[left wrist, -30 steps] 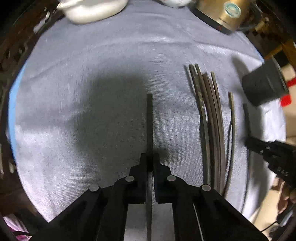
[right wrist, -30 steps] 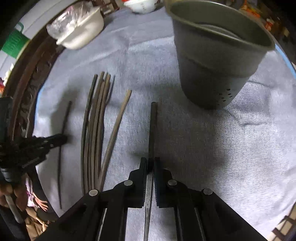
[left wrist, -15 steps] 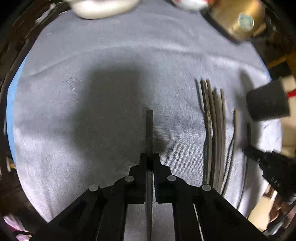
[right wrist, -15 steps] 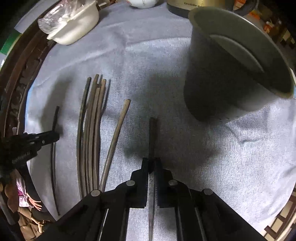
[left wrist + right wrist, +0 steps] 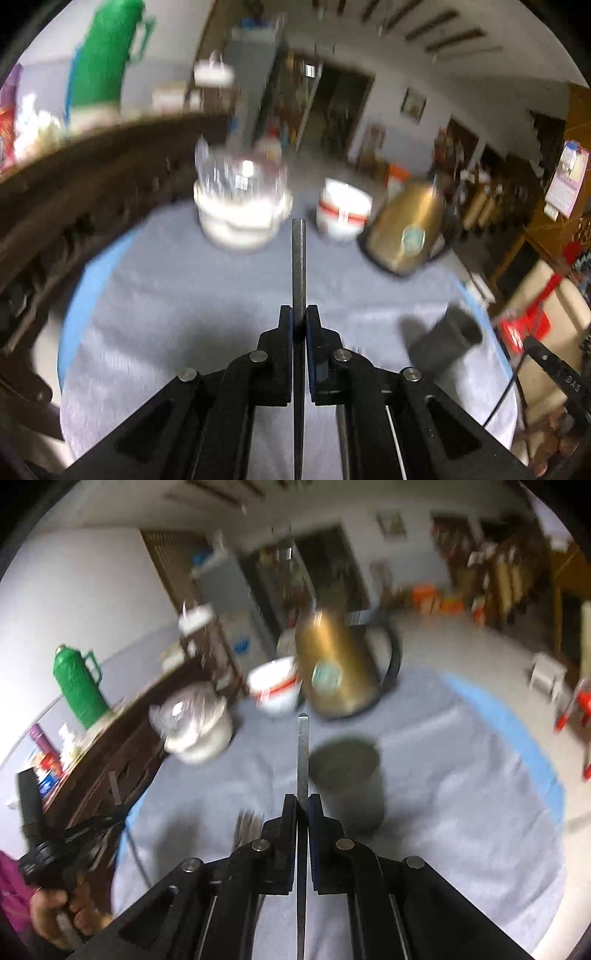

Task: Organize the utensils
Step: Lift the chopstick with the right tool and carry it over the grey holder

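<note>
My left gripper is shut on a dark chopstick that sticks out forward, lifted off the grey cloth. In the same way my right gripper is shut on a paler chopstick with a square end, also held in the air. The grey utensil cup stands just right of and beyond the right chopstick; in the left wrist view the cup sits at the right. A bundle of chopsticks lies on the cloth, mostly hidden behind the right gripper. Both views are blurred.
At the back of the table stand a plastic-wrapped white bowl, a red-and-white bowl and a gold kettle. A dark wooden rail runs along the left. A green flask stands beyond it. A hand holds the left gripper.
Both grippers have risen and tipped upward from the cloth, each carrying its chopstick. The views now take in the back of the table and the room.
</note>
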{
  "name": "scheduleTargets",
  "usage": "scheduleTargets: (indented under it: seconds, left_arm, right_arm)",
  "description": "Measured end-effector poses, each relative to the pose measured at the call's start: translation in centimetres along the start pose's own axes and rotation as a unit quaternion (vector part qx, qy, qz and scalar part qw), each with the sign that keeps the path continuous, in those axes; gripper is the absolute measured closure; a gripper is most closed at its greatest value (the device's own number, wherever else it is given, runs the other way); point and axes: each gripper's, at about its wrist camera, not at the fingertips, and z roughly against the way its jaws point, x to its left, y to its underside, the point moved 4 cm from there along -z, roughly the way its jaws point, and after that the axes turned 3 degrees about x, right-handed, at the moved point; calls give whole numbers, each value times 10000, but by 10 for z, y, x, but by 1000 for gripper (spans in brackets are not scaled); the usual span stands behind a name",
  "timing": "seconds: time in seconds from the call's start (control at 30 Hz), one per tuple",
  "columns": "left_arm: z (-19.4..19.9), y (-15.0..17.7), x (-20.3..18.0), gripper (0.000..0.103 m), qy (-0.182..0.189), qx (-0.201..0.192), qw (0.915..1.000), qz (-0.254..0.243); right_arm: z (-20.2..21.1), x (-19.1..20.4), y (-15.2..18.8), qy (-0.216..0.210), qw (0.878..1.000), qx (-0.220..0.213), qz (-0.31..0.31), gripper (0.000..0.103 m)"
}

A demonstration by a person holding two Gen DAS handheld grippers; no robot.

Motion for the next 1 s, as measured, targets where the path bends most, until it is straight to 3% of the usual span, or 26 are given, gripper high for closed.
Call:
scheduleTargets:
  seconds: [0.1,0.2,0.3,0.5,0.73,0.87,1.0]
  left_arm:
    - [-1,-3,-5,96,-241,-592,9977,-211]
    - [-4,3,-10,96,-483,-821,9942,-503]
    - [4,10,-5,96,-611,-1096,9899,-658]
    - [43,25,0,95,-324,-1052,9928,-482]
    - [80,49,13,96,-66,-912,9955,-264]
    - [76,44,16,96,53,-789,9968,-78]
    - [79,31,15,96,357,-804,9959,232]
  right_arm:
    - [5,-2,-7,264,9977,-577,225,97]
    - [-4,-12,-4,387,9972,-555,309,96]
    - [15,-11,4,468,9955,-698,443,96]
    - [54,0,21,435,9942,-705,679,96]
    - [92,-2,47,430,9950,-739,511,96]
    - [92,-9,42,406,9958,-736,356,96]
    - [110,-17,27,335,9941,-1020,137,97]
